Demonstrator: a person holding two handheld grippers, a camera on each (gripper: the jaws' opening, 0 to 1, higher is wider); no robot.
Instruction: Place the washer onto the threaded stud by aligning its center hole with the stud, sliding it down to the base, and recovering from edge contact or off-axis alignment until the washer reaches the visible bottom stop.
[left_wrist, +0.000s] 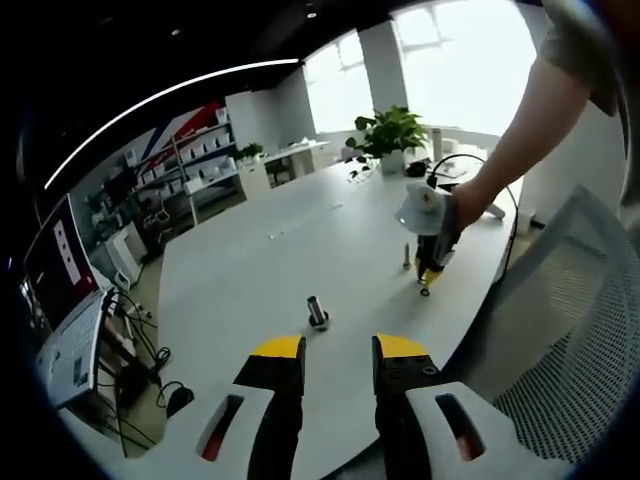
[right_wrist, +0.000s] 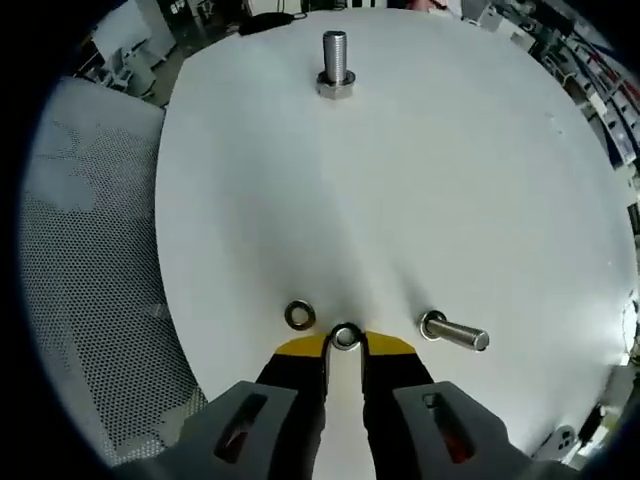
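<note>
An upright threaded stud (right_wrist: 335, 62) on a hex base stands on the white table (right_wrist: 400, 180), far ahead of my right gripper (right_wrist: 345, 345). The right gripper's yellow-tipped jaws are shut on a small steel washer (right_wrist: 345, 337) held low at the table surface. A second washer (right_wrist: 299, 316) lies flat just left of the tips. In the left gripper view the same stud (left_wrist: 318, 312) stands just beyond my left gripper (left_wrist: 338, 350), which is open and holds nothing. The right gripper (left_wrist: 427, 285), held by a person's hand, points down at the table further back.
A loose bolt (right_wrist: 455, 333) lies on its side right of the right gripper's tips, also visible as the bolt (left_wrist: 406, 255). A grey mesh chair (right_wrist: 90, 300) stands at the table edge. A potted plant (left_wrist: 390, 130) stands at the far end.
</note>
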